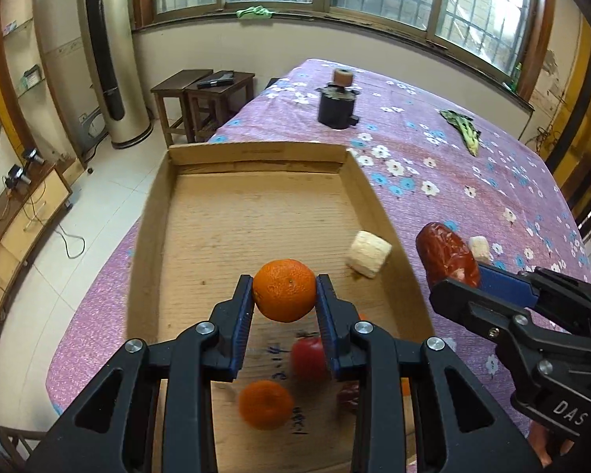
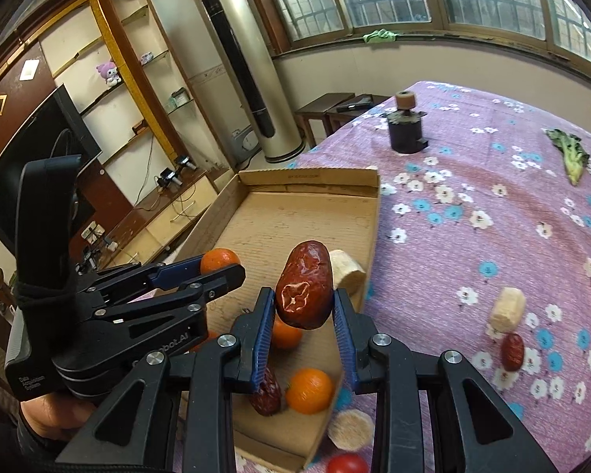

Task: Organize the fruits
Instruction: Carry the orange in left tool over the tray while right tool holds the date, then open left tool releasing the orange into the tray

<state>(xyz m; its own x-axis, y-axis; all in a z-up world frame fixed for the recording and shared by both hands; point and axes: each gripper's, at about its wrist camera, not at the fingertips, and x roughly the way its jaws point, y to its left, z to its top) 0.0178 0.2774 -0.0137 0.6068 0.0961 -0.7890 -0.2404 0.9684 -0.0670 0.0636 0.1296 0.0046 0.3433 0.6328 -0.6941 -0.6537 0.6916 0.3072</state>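
In the left wrist view my left gripper point(image 1: 284, 293) is shut on an orange mandarin point(image 1: 283, 285), held above the near half of a shallow cardboard box point(image 1: 256, 153). My right gripper point(image 2: 304, 307) is shut on a wrinkled red date point(image 2: 304, 283), held above the box's right wall point(image 2: 374, 213). On the box floor lie a corn piece point(image 1: 368, 254), a tomato point(image 1: 309, 356), a second mandarin point(image 1: 264, 404) and a date point(image 2: 267, 390). Each gripper shows in the other's view: the right gripper point(image 1: 469, 280) at the right, the left gripper point(image 2: 220, 270) at the left.
On the purple flowered tablecloth point(image 2: 472, 181) outside the box lie a corn piece point(image 2: 507, 309), a date point(image 2: 512, 351), another corn piece point(image 2: 350, 427) and a tomato point(image 2: 346, 463). Farther back stand a black cylinder point(image 2: 406, 130) and a green leaf vegetable point(image 2: 571, 153). The table's edge runs left of the box.
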